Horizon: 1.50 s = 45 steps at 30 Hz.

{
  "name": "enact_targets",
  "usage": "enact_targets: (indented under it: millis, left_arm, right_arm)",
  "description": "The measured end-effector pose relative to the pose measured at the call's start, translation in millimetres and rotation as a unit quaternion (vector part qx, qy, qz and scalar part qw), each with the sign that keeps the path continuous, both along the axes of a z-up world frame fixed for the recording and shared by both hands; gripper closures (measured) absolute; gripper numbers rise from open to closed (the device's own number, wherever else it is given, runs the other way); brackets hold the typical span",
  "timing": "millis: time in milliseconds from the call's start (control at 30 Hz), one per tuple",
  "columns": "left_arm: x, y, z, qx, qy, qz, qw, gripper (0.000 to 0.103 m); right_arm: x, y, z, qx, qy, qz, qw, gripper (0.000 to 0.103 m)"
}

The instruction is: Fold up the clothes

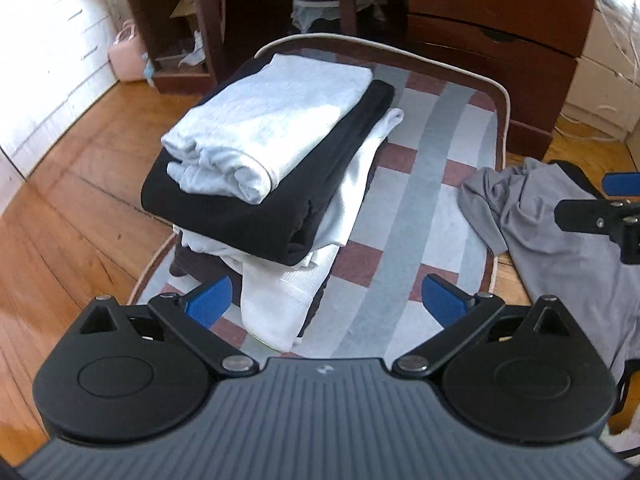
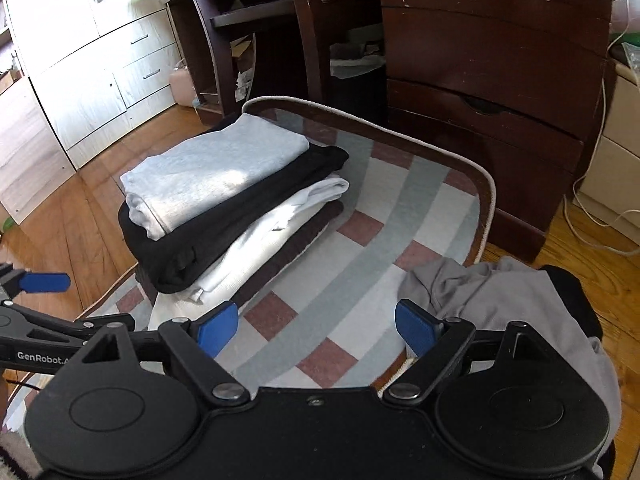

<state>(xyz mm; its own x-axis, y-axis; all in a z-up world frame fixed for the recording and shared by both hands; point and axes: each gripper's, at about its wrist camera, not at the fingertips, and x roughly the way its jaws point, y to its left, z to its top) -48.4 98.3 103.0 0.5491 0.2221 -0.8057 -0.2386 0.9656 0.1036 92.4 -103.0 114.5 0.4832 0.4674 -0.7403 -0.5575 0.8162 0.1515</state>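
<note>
Left wrist view: the stack sits folded on the rug; both grippers' jaws gape empty. Next, the crumpled grey shirt at the rug's right edge should be pinched at its shoulders and spread flat first.

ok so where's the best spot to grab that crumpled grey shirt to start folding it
Probably the bunched edge of the grey shirt nearest the rug, where the raised wrinkles give the pads something to pinch. The open right tool sits closest, so come down from above and from the rug side. The rest drapes off toward the wooden floor, with no hem or collar visible.
</note>
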Motion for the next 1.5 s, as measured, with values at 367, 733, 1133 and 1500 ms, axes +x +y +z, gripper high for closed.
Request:
enact_targets:
  millis: [367, 733, 1133, 1500]
  left_arm:
    - [1.2, -11.6, -13.3, -0.012, 0.026, -0.038, 0.9989, 0.0]
    - [2.6, -7.6, -13.9, -0.029, 0.024, -0.017, 0.9991, 0.0]
    - [5.9, -13.1, -12.7, -0.025, 0.022, -0.027, 0.9991, 0.0]
    - [10.2, -18.8, -11.0, -0.018, 0.018, -0.029, 0.9992, 0.0]
  right_arm:
    - [-8.6, -0.6, -1.0, -0.011, 0.014, 0.001, 1.0, 0.014]
    - [-4.8, 4.9, -6.5, -0.013, 0.018, -0.002, 1.0, 0.014]
    - [1.3, 1.6, -10.2, -0.013, 0.022, -0.012, 1.0, 0.014]
    - [12.9, 9.6, -19.6, 0.015, 0.045, -0.03, 0.998, 0.014]
